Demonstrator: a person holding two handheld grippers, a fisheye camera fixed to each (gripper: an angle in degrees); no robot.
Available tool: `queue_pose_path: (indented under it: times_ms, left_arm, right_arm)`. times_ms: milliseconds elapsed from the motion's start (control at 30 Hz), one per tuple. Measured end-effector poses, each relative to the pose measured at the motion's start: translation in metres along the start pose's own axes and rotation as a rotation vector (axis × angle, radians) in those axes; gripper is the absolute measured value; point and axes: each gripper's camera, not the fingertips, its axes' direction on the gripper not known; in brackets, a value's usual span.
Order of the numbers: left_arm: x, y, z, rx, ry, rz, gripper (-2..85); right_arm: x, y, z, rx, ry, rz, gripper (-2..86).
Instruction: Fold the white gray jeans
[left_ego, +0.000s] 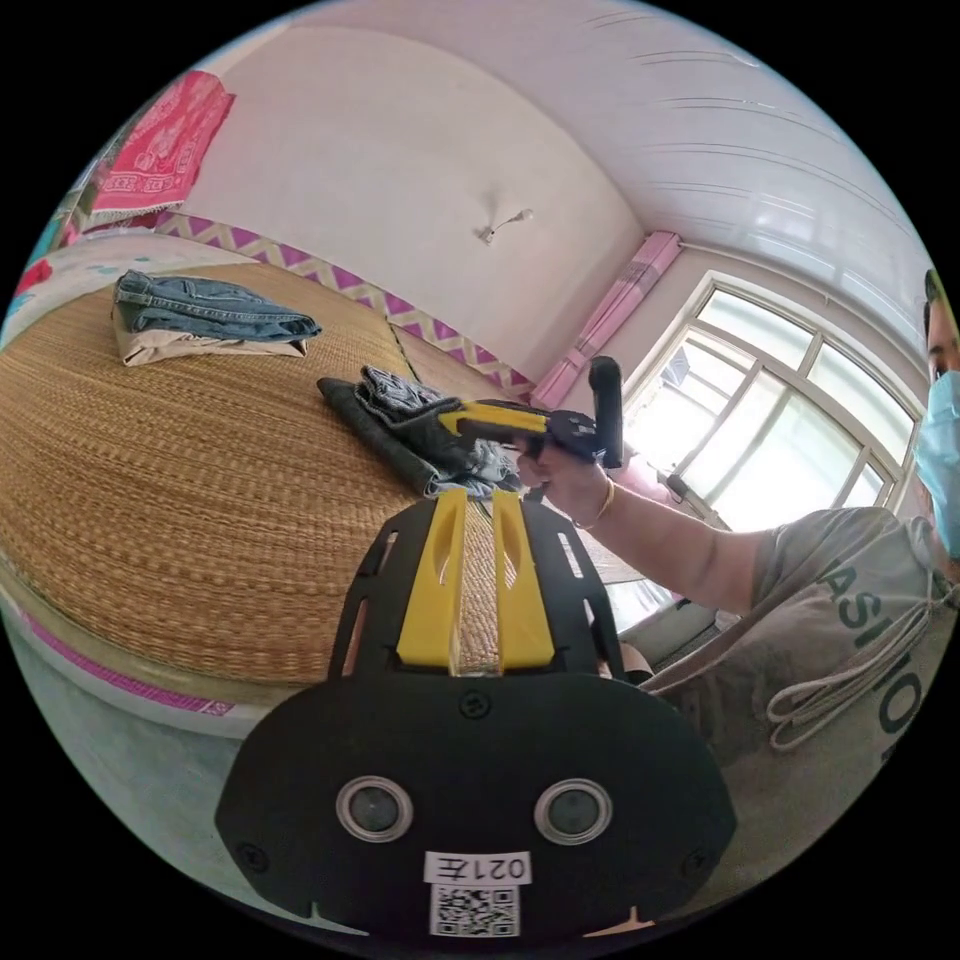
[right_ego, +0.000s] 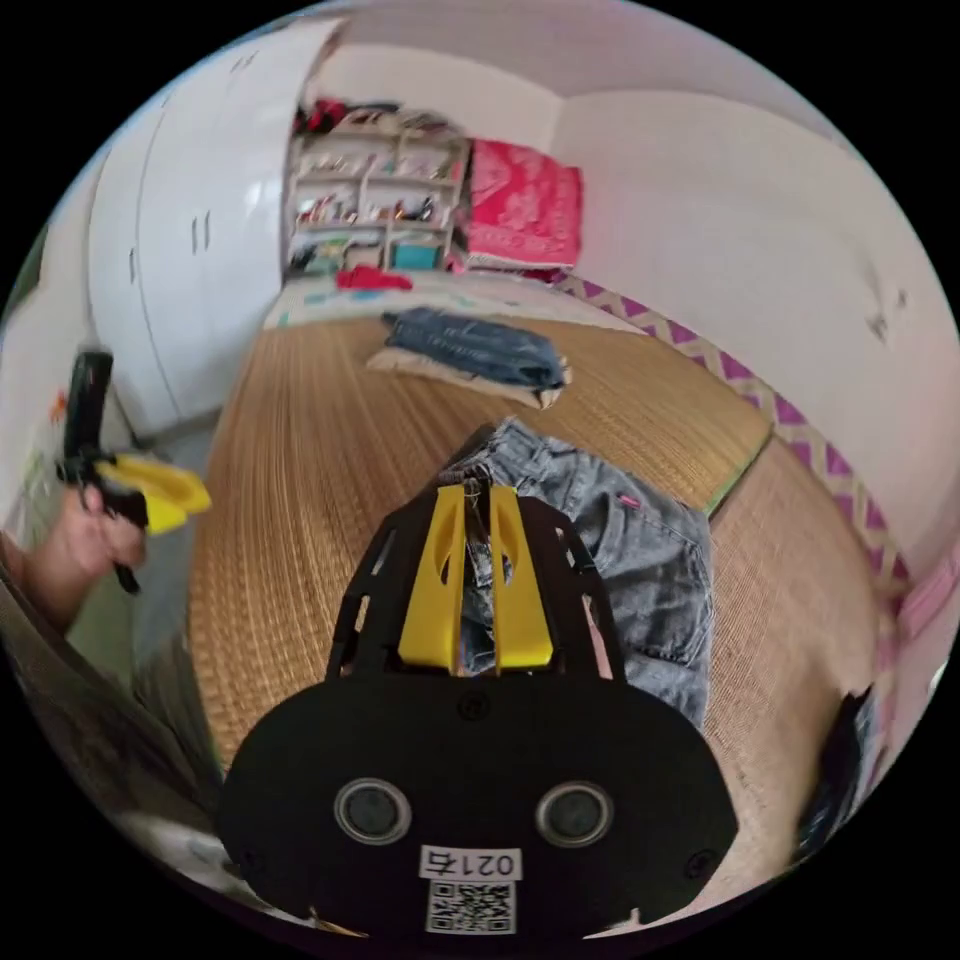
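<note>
Right yellow tongs (right_ego: 478, 492) pinch the rumpled grey-white denim jeans (right_ego: 620, 560) on the woven straw mat (right_ego: 300, 480); left tongs (left_ego: 478, 497) hover nearly closed, empty; the grip point is hidden.

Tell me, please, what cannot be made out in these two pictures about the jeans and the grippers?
- Right gripper view: the right gripper body hides the near part of the grey jeans; whether its jaws pinch cloth cannot be told.
- Left gripper view: the jeans are bunched and partly behind the right gripper.
- Right gripper view: the left gripper is blurred.
- Right gripper view: a dark thing is cut off by the edge.
</note>
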Motion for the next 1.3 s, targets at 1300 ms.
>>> queue_pose_path:
  times_ms: [1300]
  left_arm:
    - [0.120, -0.504, 0.221, -0.406, -0.127, 0.387, 0.6]
  right_arm:
    - [0.064, 0.855, 0.107, 0.438, -0.021, 1.196, 5.4]
